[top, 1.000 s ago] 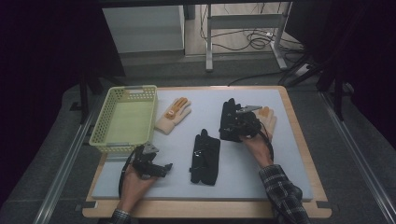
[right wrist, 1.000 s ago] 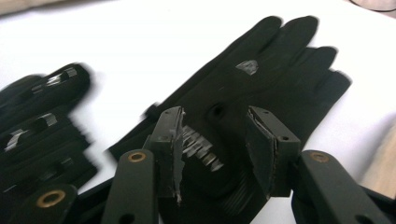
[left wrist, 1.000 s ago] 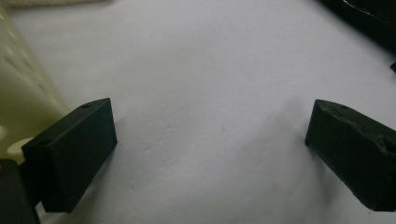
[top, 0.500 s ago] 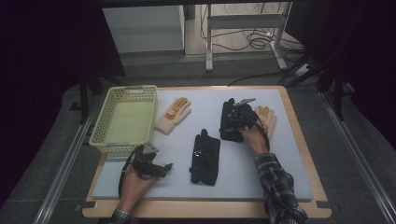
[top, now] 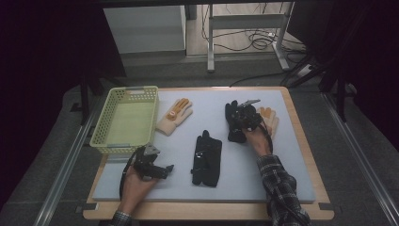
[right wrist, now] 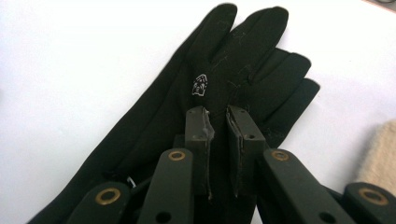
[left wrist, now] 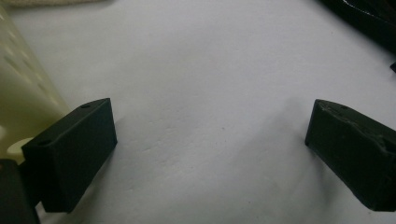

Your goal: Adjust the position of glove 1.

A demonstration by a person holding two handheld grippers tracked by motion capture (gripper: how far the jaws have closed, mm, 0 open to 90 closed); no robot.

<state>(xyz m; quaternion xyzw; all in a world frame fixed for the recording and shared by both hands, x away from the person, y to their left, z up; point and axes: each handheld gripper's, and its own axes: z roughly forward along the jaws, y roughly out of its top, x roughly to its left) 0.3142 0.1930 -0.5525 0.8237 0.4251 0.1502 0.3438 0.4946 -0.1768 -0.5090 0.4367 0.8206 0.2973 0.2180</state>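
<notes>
Pinching a fold of the black glove (right wrist: 224, 84), right gripper (right wrist: 219, 121) jaws nearly together at tabletop (top: 291, 155) far right, beige glove (top: 269, 118) just beside. Left gripper (left wrist: 210, 140) rests wide apart on bare mat (near front) beside yellow basket (top: 123, 123). Second black glove (top: 207, 157) lies between them.
</notes>
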